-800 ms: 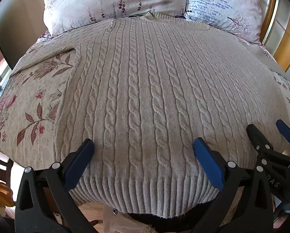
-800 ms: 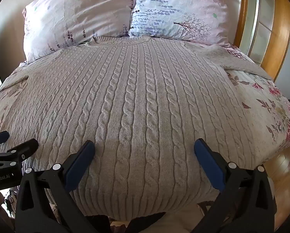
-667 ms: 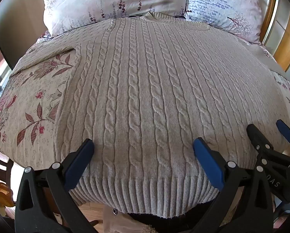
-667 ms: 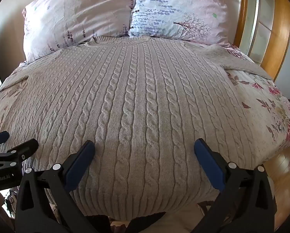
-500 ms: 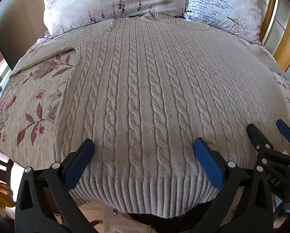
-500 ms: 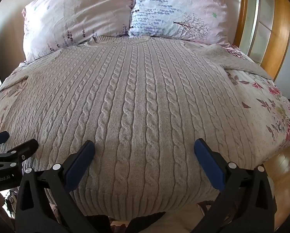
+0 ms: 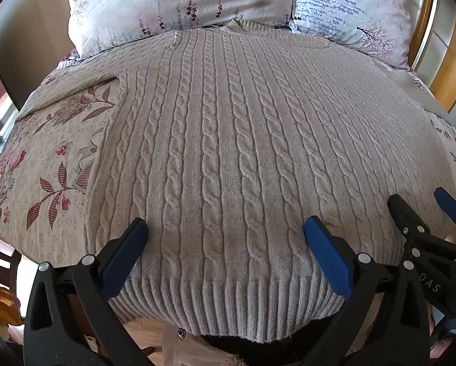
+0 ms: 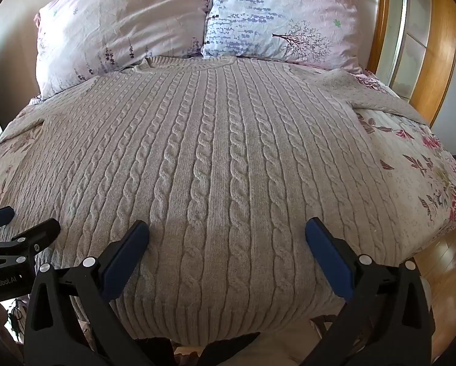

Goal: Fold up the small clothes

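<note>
So the bed [image 8: 426,164] takes up nearly the whole view, covered in a cream bedspread [image 7: 54,158] with red and pink flowers and leaves. No boxes or baskets anywhere, everything just lies on the bedspread. Spread flat across it, front up, is a beige cable-knit sweater [image 7: 228,140], neck up by the pillows, ribbed hem hanging a bit over the near edge, sleeves out to both sides. Two pillows sit at the head: a pale pink one [image 8: 118,27] and beside it one with purple sprigs and a tree print [image 8: 282,18]. On the right there's a wooden frame [image 8: 441,48], and wood floor [image 8: 447,262] shows past the bed corner. Left gripper [image 7: 224,244] and right gripper [image 8: 226,244] both hover low over the hem end, jaws spread wide, blue pads apart, gripping nothing.
</note>
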